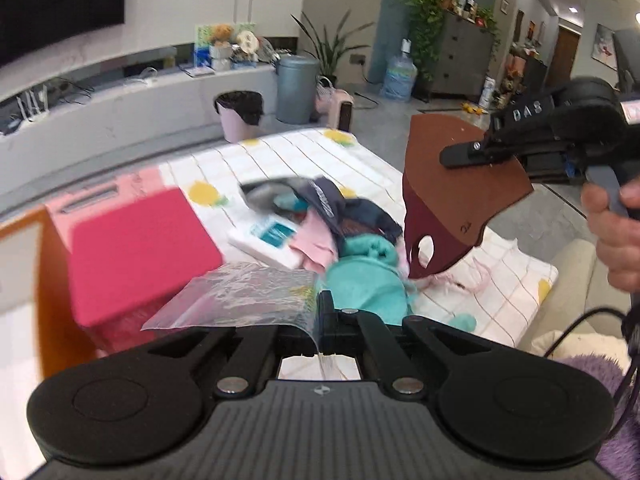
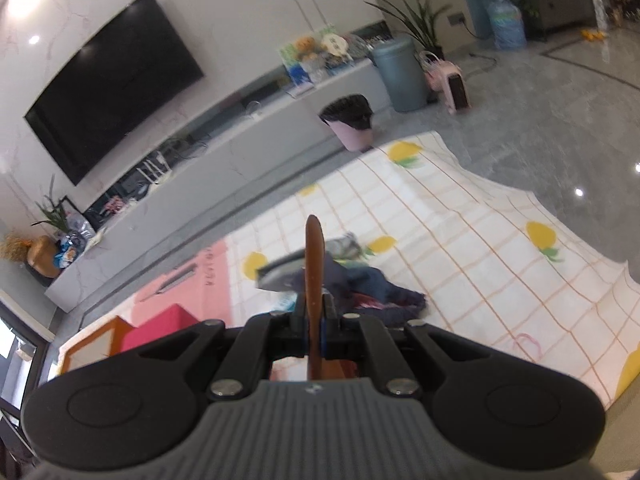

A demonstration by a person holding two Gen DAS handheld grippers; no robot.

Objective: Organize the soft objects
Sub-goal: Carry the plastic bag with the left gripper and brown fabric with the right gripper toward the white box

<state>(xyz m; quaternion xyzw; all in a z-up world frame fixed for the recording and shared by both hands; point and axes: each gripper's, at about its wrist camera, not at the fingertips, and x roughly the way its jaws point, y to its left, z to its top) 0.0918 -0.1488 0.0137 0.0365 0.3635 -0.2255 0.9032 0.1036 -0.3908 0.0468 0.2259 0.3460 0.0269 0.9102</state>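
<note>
Left wrist view. The left gripper (image 1: 325,312) is seen at lower centre, jaws clenched on the edge of a clear plastic bag (image 1: 236,300), which fans out to the left, off the cloth. The bag is presumably pinched at its rim so it can be opened and filled. At right of frame the right gripper (image 1: 464,154), held by a hand (image 1: 616,232), is clamped on a brown leather piece (image 1: 452,200) hanging above the pile of soft items (image 1: 344,232) at centre. The pile rests on the checked lemon-print cloth (image 1: 320,156); a red box (image 1: 140,252) stands at left.

Right wrist view. The leather piece (image 2: 314,276) is seen edge-on at centre, gripped between the closed jaws of the right gripper (image 2: 314,312). The pile (image 2: 360,280) lies just behind it on the cloth (image 2: 480,240). The piece is judged to be held clear for transfer to the bag.
</note>
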